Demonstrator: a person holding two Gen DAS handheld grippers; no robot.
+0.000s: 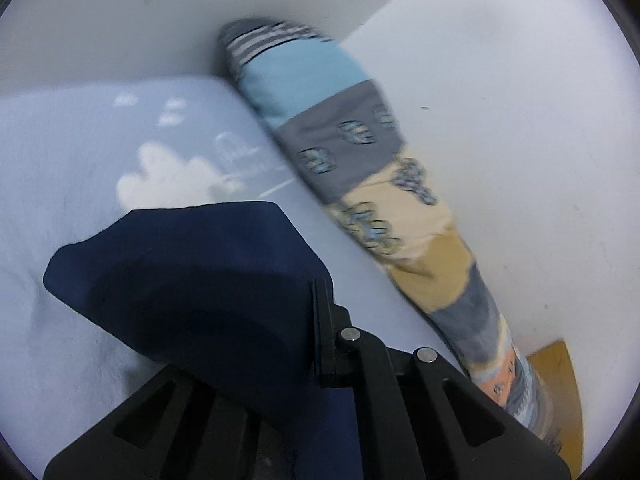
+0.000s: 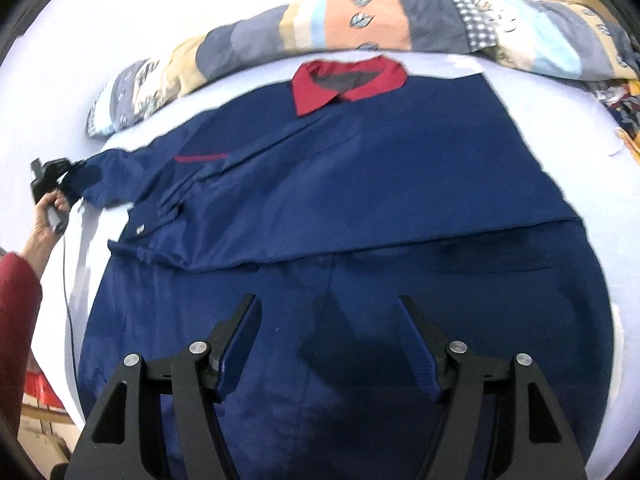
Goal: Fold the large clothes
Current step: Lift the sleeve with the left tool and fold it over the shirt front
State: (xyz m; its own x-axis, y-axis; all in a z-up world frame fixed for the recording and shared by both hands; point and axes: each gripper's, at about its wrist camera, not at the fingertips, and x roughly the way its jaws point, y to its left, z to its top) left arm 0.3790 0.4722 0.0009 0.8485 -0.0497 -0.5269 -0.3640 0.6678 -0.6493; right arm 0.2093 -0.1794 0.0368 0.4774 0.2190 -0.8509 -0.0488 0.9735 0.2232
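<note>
1. Right wrist view: we see the navy garment [image 2: 340, 184] spread flat on the pale sheet [image 2: 600, 92], its red collar [image 2: 348, 80] at twelve o'clock and its lower half running down to six o'clock under the tool.
2. We see no containers in either view.
3. The right gripper [image 2: 328, 320] hangs over the navy cloth with its black fingers apart and nothing between them.
4. At nine o'clock a hand [image 2: 48, 216] in a red sleeve [image 2: 18, 320] holds the left gripper [image 2: 70, 178], which is clamped on the end of the navy sleeve [image 2: 116, 172].
5. Left wrist view: the jaws are clenched on a fold of dark blue fabric [image 1: 192, 272] that drapes over the left finger; the pads themselves are covered, so the exact pinch point is hard for us to judge.
6. A patchwork quilt [image 1: 360, 152], rolled long and soft, runs from twelve toward five o'clock between the sheet and the white wall [image 1: 500, 100].
7. The sheet carries a faint white cloud print [image 1: 168, 180]; the garment looks smooth with a slight sheen.
</note>
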